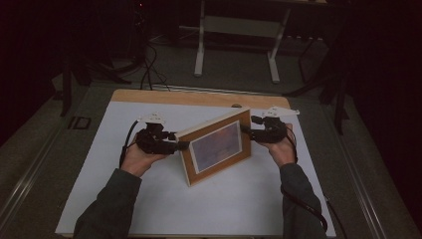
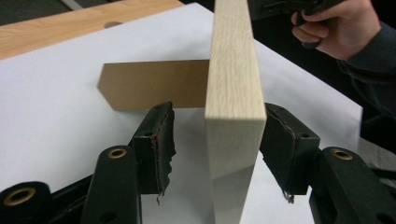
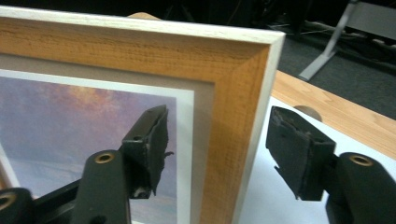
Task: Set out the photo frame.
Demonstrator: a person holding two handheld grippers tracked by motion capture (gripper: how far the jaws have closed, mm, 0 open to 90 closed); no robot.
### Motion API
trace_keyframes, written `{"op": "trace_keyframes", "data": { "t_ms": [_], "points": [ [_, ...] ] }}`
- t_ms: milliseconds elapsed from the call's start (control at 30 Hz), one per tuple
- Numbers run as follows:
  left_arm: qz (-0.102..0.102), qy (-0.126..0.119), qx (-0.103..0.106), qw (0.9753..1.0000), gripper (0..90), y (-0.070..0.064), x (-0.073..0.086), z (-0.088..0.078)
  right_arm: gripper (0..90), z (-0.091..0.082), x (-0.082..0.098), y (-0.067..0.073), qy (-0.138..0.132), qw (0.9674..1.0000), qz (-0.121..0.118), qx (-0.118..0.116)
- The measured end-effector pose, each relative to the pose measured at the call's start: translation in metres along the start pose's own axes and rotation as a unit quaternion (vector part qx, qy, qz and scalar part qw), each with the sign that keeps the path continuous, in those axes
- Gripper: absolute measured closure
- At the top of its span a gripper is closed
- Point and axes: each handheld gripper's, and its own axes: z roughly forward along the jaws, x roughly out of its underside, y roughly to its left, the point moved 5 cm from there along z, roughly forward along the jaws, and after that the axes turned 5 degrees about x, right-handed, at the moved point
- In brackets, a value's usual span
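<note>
A wooden picture frame point(image 1: 216, 144) with a purple and orange picture stands upright and angled on the white sheet point(image 1: 239, 209). My left gripper point(image 1: 183, 145) is at its left end. In the left gripper view the jaws point(image 2: 217, 135) straddle the pale frame edge point(image 2: 233, 93); the left pad point(image 2: 156, 140) stands off it and the right pad point(image 2: 280, 144) lies close against it. A brown back stand point(image 2: 149, 84) props the frame from behind. My right gripper point(image 1: 246, 130) is at the frame's upper right corner point(image 3: 233, 93). Its jaws point(image 3: 219, 140) stand open on either side, with gaps.
The white sheet covers a wooden tabletop point(image 1: 199, 97) whose far strip, with a round hole point(image 1: 236, 105), stays bare. Beyond it are dark floor, cables point(image 1: 147, 69) and a white desk frame point(image 1: 236, 45). Cables trail from both grippers along the forearms.
</note>
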Motion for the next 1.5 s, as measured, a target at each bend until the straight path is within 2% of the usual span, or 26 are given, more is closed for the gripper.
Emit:
{"op": "trace_keyframes", "data": {
  "t_ms": [67,100,200,400,500,600,800,967,1100,1233,1500],
  "points": [
    [-0.001,0.001,-0.004,1.0000,49.6,0.000,0.002,0.000,38.0,0.002,-0.001,0.000,0.000,1.0000,0.001,-0.007],
    [-0.001,0.003,-0.014,0.9999,50.3,-0.002,0.005,-0.001,37.2,0.004,-0.001,-0.001,0.001,1.0000,0.000,-0.008],
    [-0.002,0.006,-0.017,0.9998,54.0,-0.004,0.009,-0.001,33.0,0.008,-0.002,-0.002,0.003,0.9998,0.005,-0.020],
    [-0.007,0.023,-0.017,0.9996,59.3,-0.005,0.015,0.006,25.3,0.016,-0.006,-0.001,0.006,0.9992,0.003,-0.039],
    [-0.002,0.024,-0.016,0.9996,64.6,-0.008,0.014,0.007,20.5,0.019,-0.007,-0.001,0.010,0.9987,0.006,-0.049],
    [0.006,0.028,-0.019,0.9994,69.2,-0.009,0.013,0.008,20.1,0.022,-0.007,-0.002,0.014,0.9982,0.011,-0.058],
    [-0.002,0.025,-0.027,0.9993,69.9,-0.007,0.011,0.008,26.1,0.025,-0.004,-0.005,0.017,0.9964,0.030,-0.077],
    [0.000,0.027,-0.037,0.9989,69.8,-0.005,0.010,0.008,33.9,0.024,-0.004,-0.009,0.013,0.9966,0.045,-0.068],
    [0.006,0.025,-0.050,0.9984,69.8,-0.004,0.009,0.008,35.4,0.024,-0.006,-0.010,0.014,0.9964,0.051,-0.066],
    [0.007,0.024,-0.056,0.9981,70.0,-0.002,0.009,0.005,35.4,0.027,-0.010,-0.007,0.014,0.9965,0.051,-0.064],
    [0.015,0.022,-0.082,0.9963,69.7,0.005,0.010,-0.005,35.3,0.036,-0.018,0.000,0.012,0.9972,0.043,-0.060]
  ]
}}
